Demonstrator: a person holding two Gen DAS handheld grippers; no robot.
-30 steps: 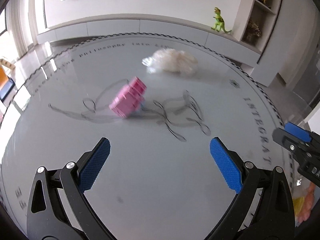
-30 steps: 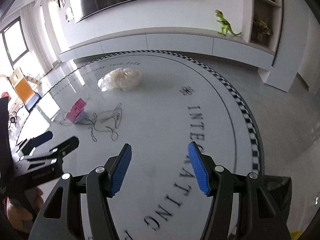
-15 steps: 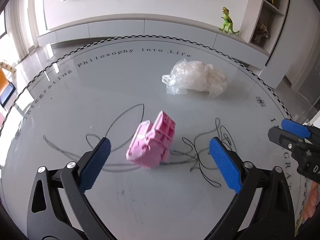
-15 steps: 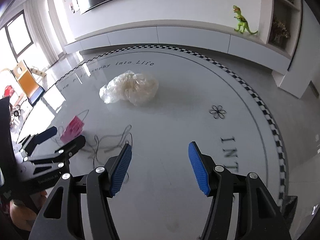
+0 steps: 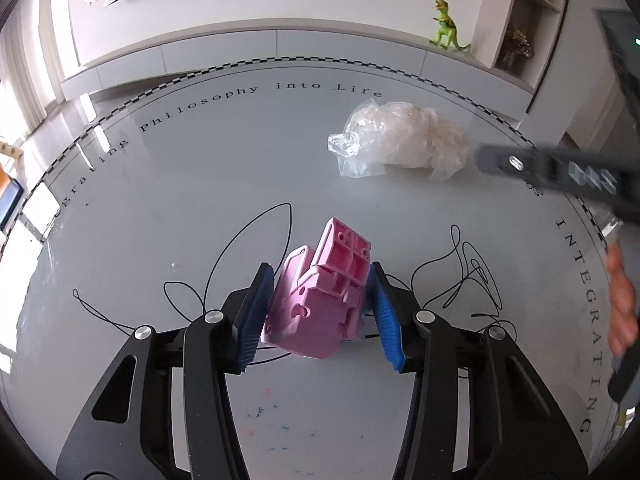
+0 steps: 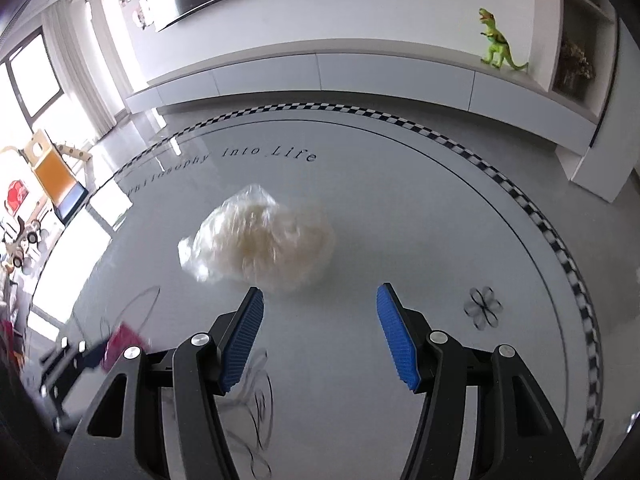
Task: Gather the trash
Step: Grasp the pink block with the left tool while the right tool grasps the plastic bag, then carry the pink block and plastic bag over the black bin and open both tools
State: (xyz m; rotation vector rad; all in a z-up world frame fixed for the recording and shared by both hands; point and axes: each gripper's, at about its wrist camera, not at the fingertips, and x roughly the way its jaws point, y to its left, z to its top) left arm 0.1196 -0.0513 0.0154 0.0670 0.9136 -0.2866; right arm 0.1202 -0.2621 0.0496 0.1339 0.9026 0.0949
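Observation:
A pink plastic piece (image 5: 320, 304) lies on the round white table (image 5: 200, 184) among loose black thread (image 5: 472, 276). My left gripper (image 5: 320, 292) is shut on the pink piece, both blue pads pressed against its sides. A crumpled clear plastic bag (image 5: 396, 140) lies farther back and to the right. In the right wrist view the same bag (image 6: 260, 244) sits just ahead of my right gripper (image 6: 320, 320), which is open and empty, slightly right of the bag. The right gripper shows blurred in the left wrist view (image 5: 552, 172). The pink piece shows blurred at lower left (image 6: 120, 344).
A low white cabinet (image 6: 360, 76) runs behind the table with a green toy dinosaur (image 6: 498, 46) on it. A shelf unit (image 6: 580, 40) stands at the right. Toys and an orange board (image 6: 56, 176) sit on the floor at the left.
My left gripper moved forward over the pink piece and closed on it. My right gripper moved forward and left toward the plastic bag, still open.

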